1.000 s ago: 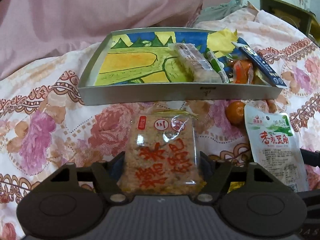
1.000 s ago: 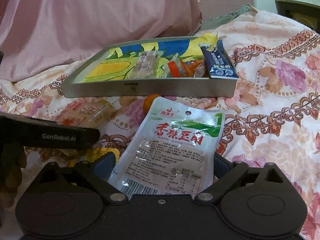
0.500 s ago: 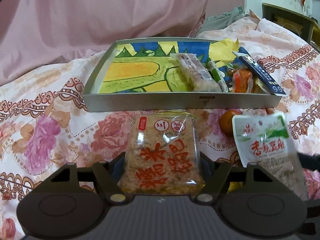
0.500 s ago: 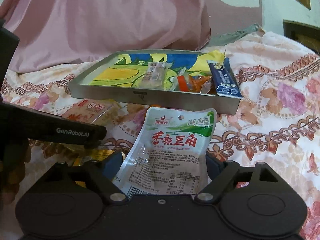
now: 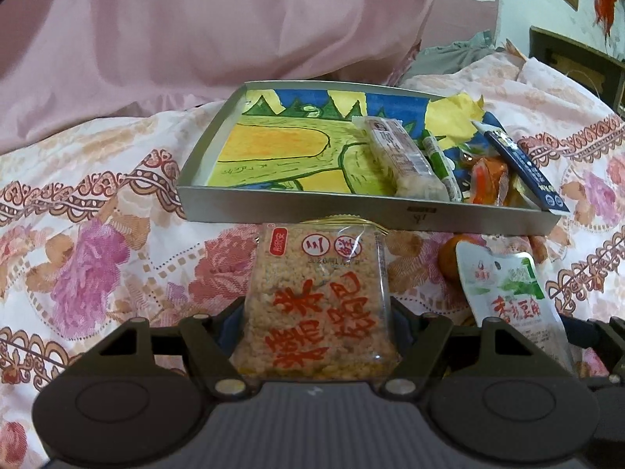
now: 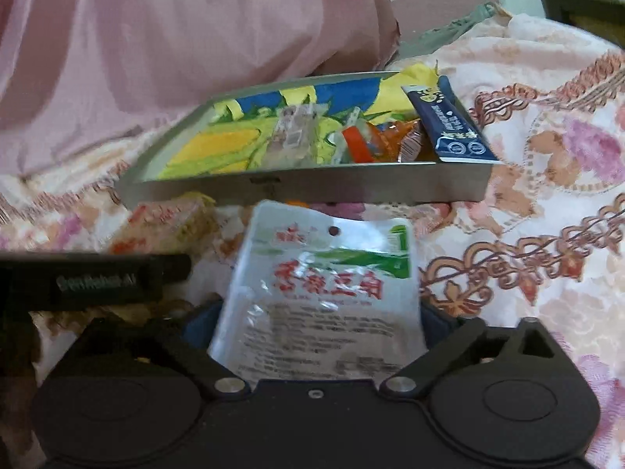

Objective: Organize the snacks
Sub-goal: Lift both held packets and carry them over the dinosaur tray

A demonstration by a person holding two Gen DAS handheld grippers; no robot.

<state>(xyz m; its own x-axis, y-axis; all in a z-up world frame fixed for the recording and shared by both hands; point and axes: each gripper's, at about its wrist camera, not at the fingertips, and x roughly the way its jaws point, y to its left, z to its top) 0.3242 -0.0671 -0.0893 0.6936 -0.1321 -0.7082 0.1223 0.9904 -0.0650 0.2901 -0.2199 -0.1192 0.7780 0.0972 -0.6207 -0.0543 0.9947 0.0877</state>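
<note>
My left gripper [image 5: 314, 324] is shut on a clear rice cracker pack [image 5: 318, 297] with red characters, held above the bed just in front of the grey tray [image 5: 297, 205]. My right gripper [image 6: 316, 328] is shut on a white tofu snack pouch [image 6: 324, 293] with a green band, also just short of the tray's [image 6: 312, 187] front wall. The pouch also shows in the left wrist view [image 5: 508, 297]. The tray has a painted liner and holds a wrapped rice bar [image 5: 402, 156], a green stick [image 5: 439, 160], orange packets [image 5: 488, 179] and a dark blue sachet [image 5: 523, 168].
A small orange [image 5: 449, 262] lies on the floral bedspread [image 5: 97, 242] in front of the tray. A pink quilt [image 5: 195, 39] is heaped behind the tray. The left gripper's body [image 6: 90, 277] crosses the left of the right wrist view.
Both grippers have lifted their packs off the bedspread and moved closer to the tray's front wall. The right wrist view is now motion-blurred.
</note>
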